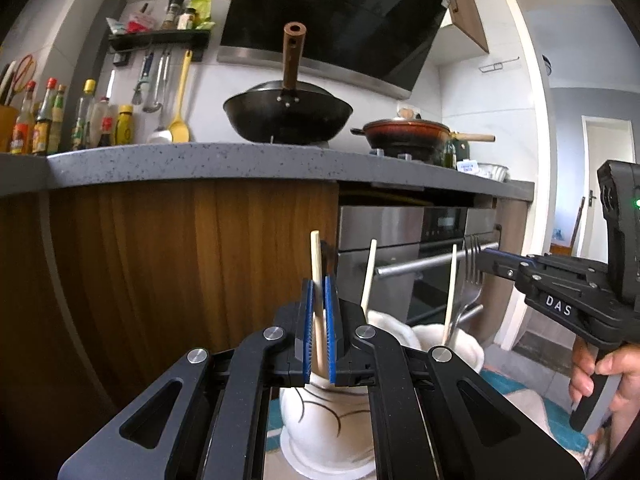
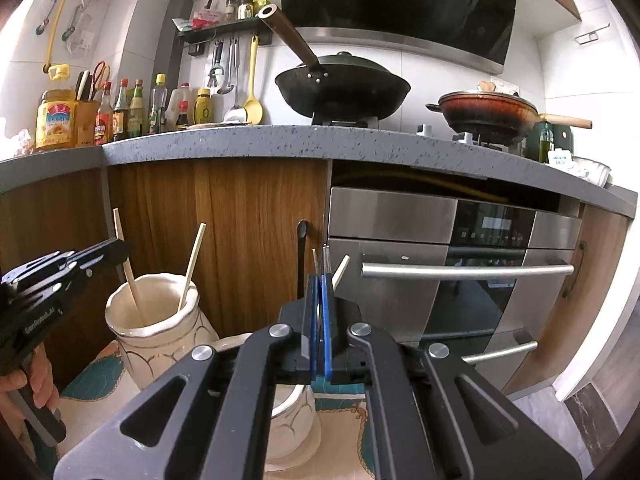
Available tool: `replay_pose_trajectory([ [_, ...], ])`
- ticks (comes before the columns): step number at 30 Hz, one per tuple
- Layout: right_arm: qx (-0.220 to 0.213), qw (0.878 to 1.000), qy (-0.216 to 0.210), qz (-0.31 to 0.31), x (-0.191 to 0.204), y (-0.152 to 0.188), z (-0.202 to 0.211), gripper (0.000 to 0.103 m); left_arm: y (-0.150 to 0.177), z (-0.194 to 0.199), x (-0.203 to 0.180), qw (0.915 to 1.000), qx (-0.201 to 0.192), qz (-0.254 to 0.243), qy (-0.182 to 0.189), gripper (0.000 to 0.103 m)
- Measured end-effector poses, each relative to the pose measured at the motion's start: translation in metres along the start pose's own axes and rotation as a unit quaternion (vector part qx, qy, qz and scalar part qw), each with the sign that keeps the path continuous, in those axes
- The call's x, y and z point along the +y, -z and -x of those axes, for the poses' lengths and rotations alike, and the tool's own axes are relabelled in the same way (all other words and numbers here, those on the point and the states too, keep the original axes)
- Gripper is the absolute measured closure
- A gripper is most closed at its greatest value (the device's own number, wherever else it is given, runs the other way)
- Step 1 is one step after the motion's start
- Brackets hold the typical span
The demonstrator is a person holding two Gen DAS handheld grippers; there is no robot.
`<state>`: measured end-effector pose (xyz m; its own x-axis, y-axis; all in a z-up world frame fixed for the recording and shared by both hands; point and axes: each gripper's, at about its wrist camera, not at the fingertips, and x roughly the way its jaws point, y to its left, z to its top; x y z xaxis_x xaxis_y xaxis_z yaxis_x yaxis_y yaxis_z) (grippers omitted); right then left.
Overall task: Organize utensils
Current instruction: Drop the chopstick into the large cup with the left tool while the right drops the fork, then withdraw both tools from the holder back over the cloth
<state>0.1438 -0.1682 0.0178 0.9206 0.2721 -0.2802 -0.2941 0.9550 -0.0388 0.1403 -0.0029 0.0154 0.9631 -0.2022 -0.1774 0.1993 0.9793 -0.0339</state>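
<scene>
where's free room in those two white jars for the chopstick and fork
Left jar: two chopsticks lean against its rim, and the middle of the mouth between them looks bare. Right jar: a chopstick and a fork already stand in it, and the right tongs block most of its mouth. The mat left of the jars is bare.

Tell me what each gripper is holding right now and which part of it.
The left gripper pinches a chopstick partway along its shaft. The right gripper holds a fork at the neck just below its tines.
</scene>
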Motion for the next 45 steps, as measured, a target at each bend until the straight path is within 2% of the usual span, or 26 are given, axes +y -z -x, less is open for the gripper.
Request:
replay_pose_trajectory([
  [4, 0.010, 1.000, -0.004, -0.004, 0.000, 0.001, -0.004, 0.101, 0.004, -0.003, -0.001, 0.9999, 0.010, -0.006, 0.003, 0.096],
  [8, 0.014, 1.000, -0.001, -0.005, 0.001, 0.003, -0.007, 0.101, 0.004, -0.003, 0.002, 0.9998, 0.021, 0.000, 0.002, 0.091],
  [12, 0.014, 1.000, 0.000, -0.010, 0.000, 0.004, -0.008, 0.101, 0.003, 0.001, 0.005, 0.9998, 0.020, 0.001, -0.001, 0.089],
  [14, 0.012, 1.000, 0.004, -0.012, 0.000, 0.004, -0.007, 0.099, 0.003, 0.003, 0.006, 0.9998, 0.019, 0.001, -0.004, 0.078],
  [15, 0.010, 1.000, 0.007, -0.014, 0.000, 0.004, -0.005, 0.096, 0.002, 0.005, 0.006, 0.9998, 0.018, 0.000, -0.004, 0.074],
  [16, 0.009, 1.000, 0.006, -0.016, 0.000, 0.003, -0.005, 0.085, 0.001, 0.007, 0.007, 0.9999, 0.016, -0.001, -0.005, 0.065],
  [18, 0.004, 1.000, 0.004, -0.019, 0.000, 0.003, 0.000, 0.069, -0.001, 0.010, 0.008, 0.9999, 0.013, -0.001, -0.010, 0.058],
  [20, -0.002, 1.000, 0.005, -0.016, 0.002, 0.002, 0.005, 0.064, -0.002, 0.013, 0.010, 0.9999, 0.009, 0.003, -0.014, 0.048],
  [21, -0.005, 1.000, 0.005, -0.017, 0.002, 0.001, 0.008, 0.054, -0.002, 0.015, 0.011, 0.9998, 0.008, 0.007, -0.017, 0.045],
  [22, -0.014, 1.000, 0.000, -0.021, 0.002, 0.000, 0.013, 0.036, -0.002, 0.016, 0.012, 0.9998, 0.007, 0.009, -0.018, 0.037],
  [24, -0.030, 0.999, -0.007, -0.031, 0.001, -0.001, 0.023, 0.015, -0.002, 0.020, 0.013, 0.9996, 0.003, 0.013, -0.023, 0.028],
  [25, -0.034, 0.999, -0.008, -0.034, 0.001, -0.002, 0.027, 0.009, -0.002, 0.023, 0.013, 0.9996, 0.002, 0.012, -0.027, 0.024],
  [27, -0.045, 0.998, -0.010, -0.041, 0.001, -0.003, 0.036, 0.005, -0.001, 0.026, 0.012, 0.9993, -0.001, 0.008, -0.038, 0.018],
  [28, -0.049, 0.998, -0.009, -0.045, 0.001, -0.003, 0.040, 0.005, 0.000, 0.029, 0.011, 0.9989, -0.003, 0.005, -0.046, 0.012],
  [32, -0.050, 0.997, -0.001, -0.060, 0.002, -0.003, 0.050, 0.005, 0.000, 0.044, 0.011, 0.9984, 0.000, 0.012, -0.056, 0.008],
  [39, -0.045, 0.995, 0.000, -0.087, 0.009, 0.005, 0.063, 0.005, 0.006, 0.077, 0.012, 0.9977, 0.001, 0.023, -0.064, 0.006],
  [45, -0.039, 0.996, 0.002, -0.078, 0.023, 0.014, 0.074, 0.005, 0.015, 0.093, 0.009, 0.9973, 0.017, 0.023, -0.067, 0.005],
])
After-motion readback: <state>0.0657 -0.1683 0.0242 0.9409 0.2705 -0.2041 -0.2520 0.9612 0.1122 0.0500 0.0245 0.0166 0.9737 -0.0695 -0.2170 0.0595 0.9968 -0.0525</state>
